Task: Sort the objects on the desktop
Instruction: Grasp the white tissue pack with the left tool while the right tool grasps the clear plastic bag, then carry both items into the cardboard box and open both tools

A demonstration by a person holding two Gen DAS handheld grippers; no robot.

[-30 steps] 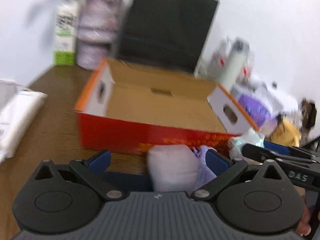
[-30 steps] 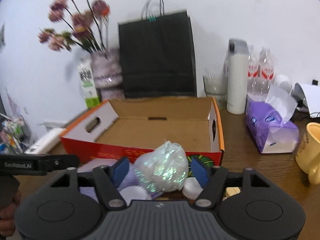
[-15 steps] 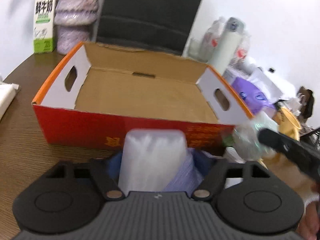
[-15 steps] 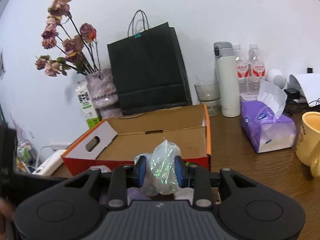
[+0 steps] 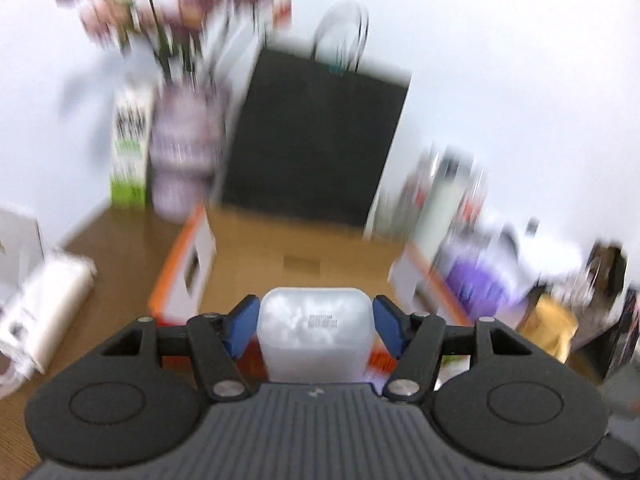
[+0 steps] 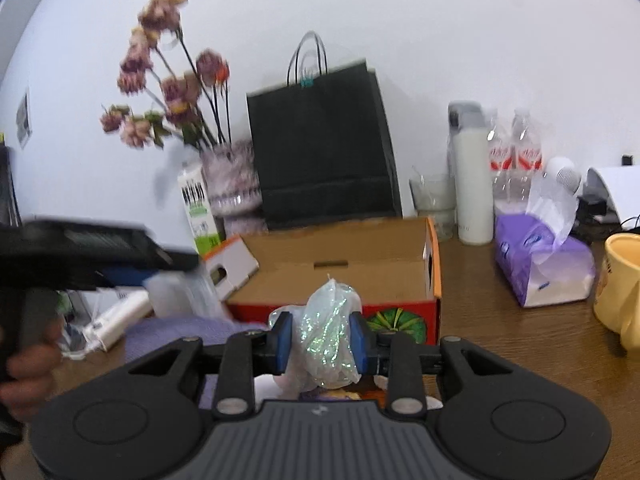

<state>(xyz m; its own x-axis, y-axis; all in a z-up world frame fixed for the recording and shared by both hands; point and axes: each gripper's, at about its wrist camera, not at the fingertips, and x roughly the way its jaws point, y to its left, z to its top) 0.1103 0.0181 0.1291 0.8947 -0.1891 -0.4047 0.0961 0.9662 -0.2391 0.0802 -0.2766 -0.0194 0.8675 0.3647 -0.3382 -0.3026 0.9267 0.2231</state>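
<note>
While the left view is blurred, a black paper bag (image 5: 320, 140), a vase of dried flowers (image 5: 186, 160) and a milk carton (image 5: 130, 152) stand against the wall behind an open cardboard box (image 5: 304, 256) on a wooden desk (image 5: 116, 248). To the box's right sit a purple tissue pack (image 6: 540, 264), a white flask (image 6: 472, 184), a glass (image 6: 434, 204) and a yellow mug (image 6: 620, 280). The left gripper (image 5: 316, 320) pinches a frosted plastic packet (image 5: 316, 332) between its blue pads, the packet standing upright just in front of the box. The right gripper (image 6: 320, 344) squeezes a crinkled iridescent bag (image 6: 330, 336), its twisted top pointing up, before the box's red front wall.
</note>
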